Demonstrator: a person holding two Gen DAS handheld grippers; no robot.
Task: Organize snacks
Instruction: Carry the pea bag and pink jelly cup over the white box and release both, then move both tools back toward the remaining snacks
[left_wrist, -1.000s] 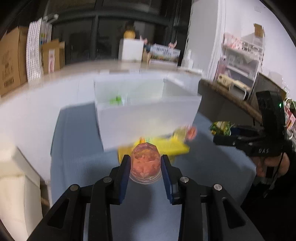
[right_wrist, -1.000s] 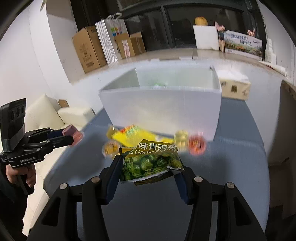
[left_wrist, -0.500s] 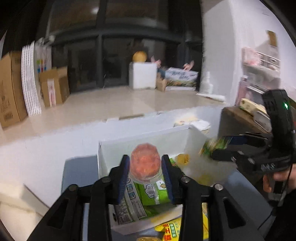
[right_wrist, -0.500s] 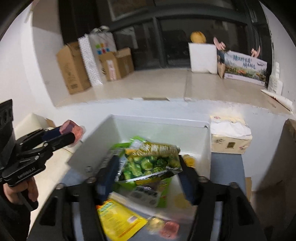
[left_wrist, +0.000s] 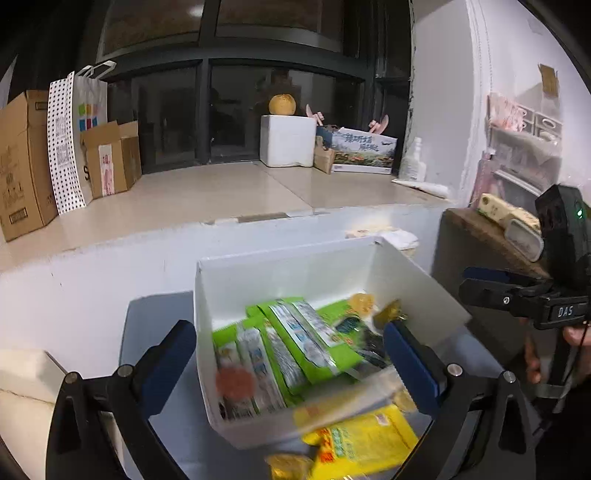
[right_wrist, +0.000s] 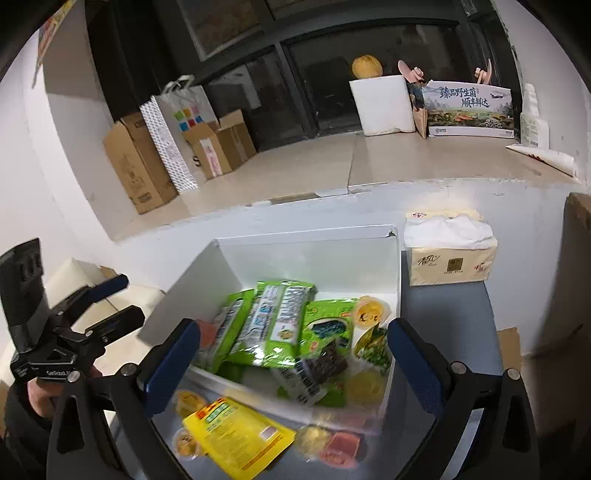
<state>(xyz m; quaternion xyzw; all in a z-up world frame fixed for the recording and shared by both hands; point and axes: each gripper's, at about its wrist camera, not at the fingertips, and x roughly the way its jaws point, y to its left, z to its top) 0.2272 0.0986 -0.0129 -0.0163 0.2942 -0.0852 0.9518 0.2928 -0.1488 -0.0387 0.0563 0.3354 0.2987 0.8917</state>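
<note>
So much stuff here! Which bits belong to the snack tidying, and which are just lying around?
Part of the job: white box, green snack packs, yellow pouch, jelly cups, left tool, right tool.

Just lying about: tissue pack, cardboard boxes, foam box.

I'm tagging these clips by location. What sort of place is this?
Probably a lived-in home or small flat, not a lab: a wide tiled window ledge stacked with cardboard boxes and a gift bag, a tissue pack on the table, cluttered shelves by the wall.
</note>
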